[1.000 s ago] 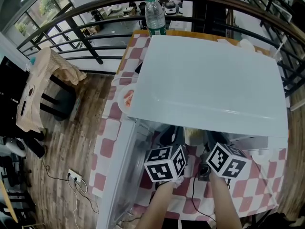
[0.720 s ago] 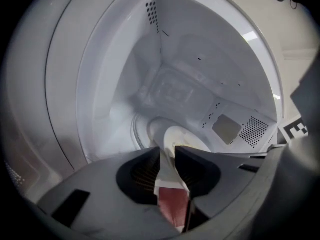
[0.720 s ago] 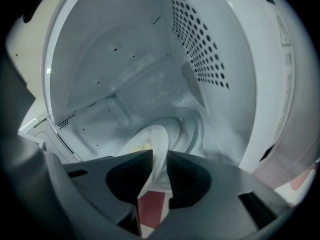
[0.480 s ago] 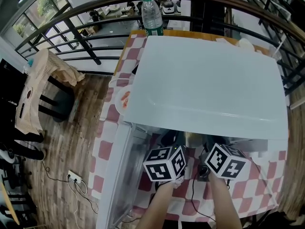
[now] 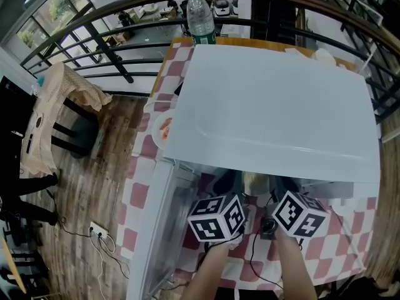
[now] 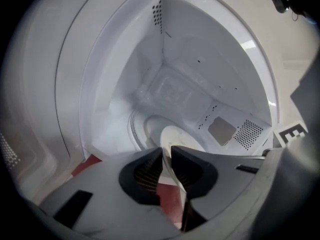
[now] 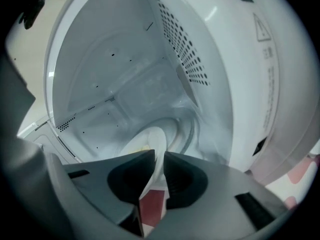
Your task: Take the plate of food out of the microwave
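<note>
A white microwave (image 5: pixel 275 105) stands on the checked table with its door (image 5: pixel 156 230) swung open to the left. Inside it, a pale plate (image 6: pixel 176 134) of food rests on the turntable; it also shows in the right gripper view as a white plate (image 7: pixel 150 134). Both grippers reach side by side into the oven's mouth. The jaws of my left gripper (image 6: pixel 166 153) have just been closing and now pinch the plate's near rim. My right gripper (image 7: pixel 159 156) has closed the same way, and the rim sits between its pads. From above, only the marker cubes (image 5: pixel 217 216) show.
A water bottle (image 5: pixel 201 17) stands behind the microwave. A second plate with red food (image 5: pixel 164 130) lies left of the oven on the checked cloth (image 5: pixel 140 192). A black cable (image 5: pixel 255 255) runs along the table's near edge. Railings and a draped chair (image 5: pixel 56 105) are beyond.
Both marker cubes have stayed almost in place at the microwave's mouth. The jaws themselves are hidden under the oven's top in the head view.
</note>
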`<state>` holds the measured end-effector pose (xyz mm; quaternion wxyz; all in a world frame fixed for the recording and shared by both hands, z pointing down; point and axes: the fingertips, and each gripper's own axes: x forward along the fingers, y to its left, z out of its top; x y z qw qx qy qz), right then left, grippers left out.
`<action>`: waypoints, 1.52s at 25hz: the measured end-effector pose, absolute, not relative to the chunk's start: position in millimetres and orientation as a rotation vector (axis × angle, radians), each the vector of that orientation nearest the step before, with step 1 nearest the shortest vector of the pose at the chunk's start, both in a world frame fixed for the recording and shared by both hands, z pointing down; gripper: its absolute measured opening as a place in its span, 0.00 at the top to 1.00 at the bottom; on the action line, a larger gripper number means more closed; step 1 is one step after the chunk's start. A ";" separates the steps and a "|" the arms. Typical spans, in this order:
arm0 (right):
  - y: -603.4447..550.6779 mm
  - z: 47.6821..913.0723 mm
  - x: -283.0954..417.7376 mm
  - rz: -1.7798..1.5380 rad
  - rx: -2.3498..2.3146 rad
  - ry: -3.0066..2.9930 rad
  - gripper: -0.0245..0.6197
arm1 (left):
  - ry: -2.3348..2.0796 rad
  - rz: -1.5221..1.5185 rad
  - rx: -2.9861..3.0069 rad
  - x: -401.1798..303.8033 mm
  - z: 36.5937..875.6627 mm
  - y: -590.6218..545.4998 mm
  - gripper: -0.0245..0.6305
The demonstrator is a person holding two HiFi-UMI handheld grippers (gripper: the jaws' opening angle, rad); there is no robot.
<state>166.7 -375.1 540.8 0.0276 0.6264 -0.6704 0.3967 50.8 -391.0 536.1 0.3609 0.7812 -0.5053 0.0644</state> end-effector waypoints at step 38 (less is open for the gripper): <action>-272.1 468.9 173.5 1.113 2.047 -2.063 0.87 | -1.304 0.105 2.048 55.5 467.7 -289.4 0.87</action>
